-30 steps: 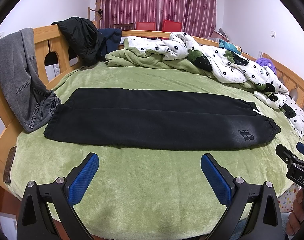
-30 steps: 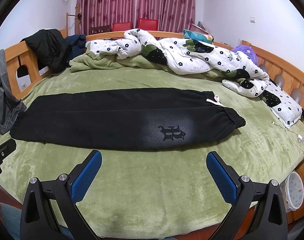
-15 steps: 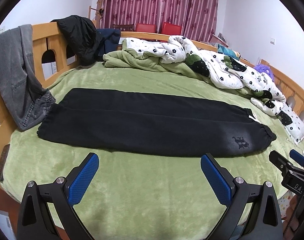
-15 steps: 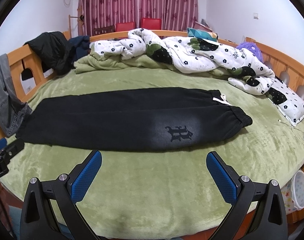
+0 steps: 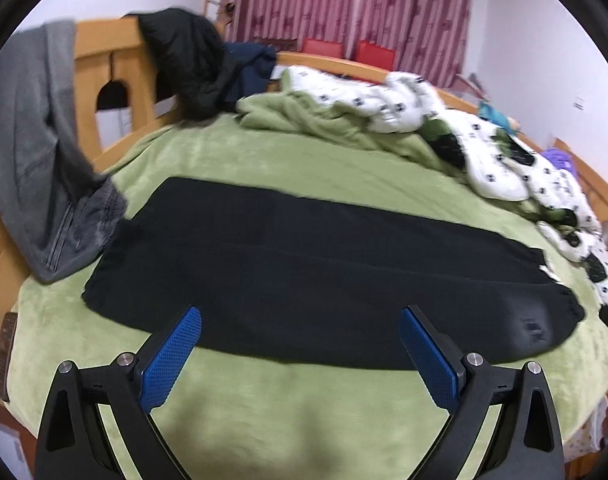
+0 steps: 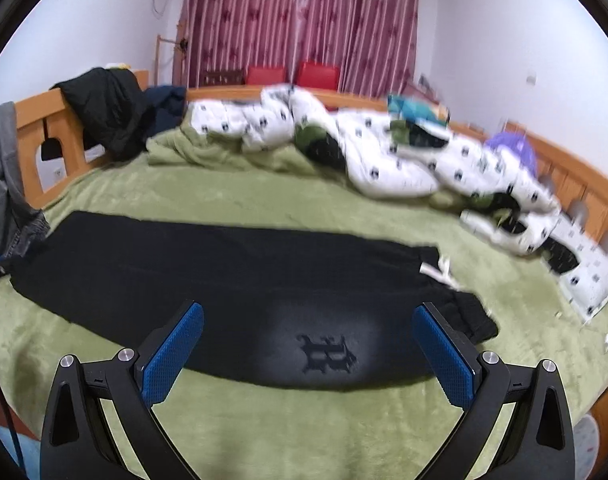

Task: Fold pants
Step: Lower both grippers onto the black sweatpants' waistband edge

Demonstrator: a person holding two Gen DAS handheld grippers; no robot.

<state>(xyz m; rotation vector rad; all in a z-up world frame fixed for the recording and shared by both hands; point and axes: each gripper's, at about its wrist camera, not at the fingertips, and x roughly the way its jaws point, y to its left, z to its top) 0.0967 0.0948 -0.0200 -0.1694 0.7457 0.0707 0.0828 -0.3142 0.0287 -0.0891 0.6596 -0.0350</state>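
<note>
Black pants (image 5: pixel 311 276) lie flat, folded lengthwise, across a green bed; cuffs at the left, elastic waistband with a white drawstring at the right. In the right wrist view the pants (image 6: pixel 232 292) show a dark logo on a faded patch near the waist. My left gripper (image 5: pixel 300 344) is open and empty, its tips over the pants' near edge toward the cuff end. My right gripper (image 6: pixel 307 344) is open and empty, its tips over the near edge around the logo.
A white flowered quilt (image 5: pixel 443 136) and green blanket (image 6: pixel 208 152) are piled at the back. Grey jeans (image 5: pixel 40 184) and a black jacket (image 5: pixel 188 68) hang on the wooden bed frame (image 6: pixel 32 136) at left. A pillow (image 6: pixel 583 272) lies at right.
Both grippers have moved forward toward the bed; their open tips now overlap the pants' near edge. The pants have not moved.
</note>
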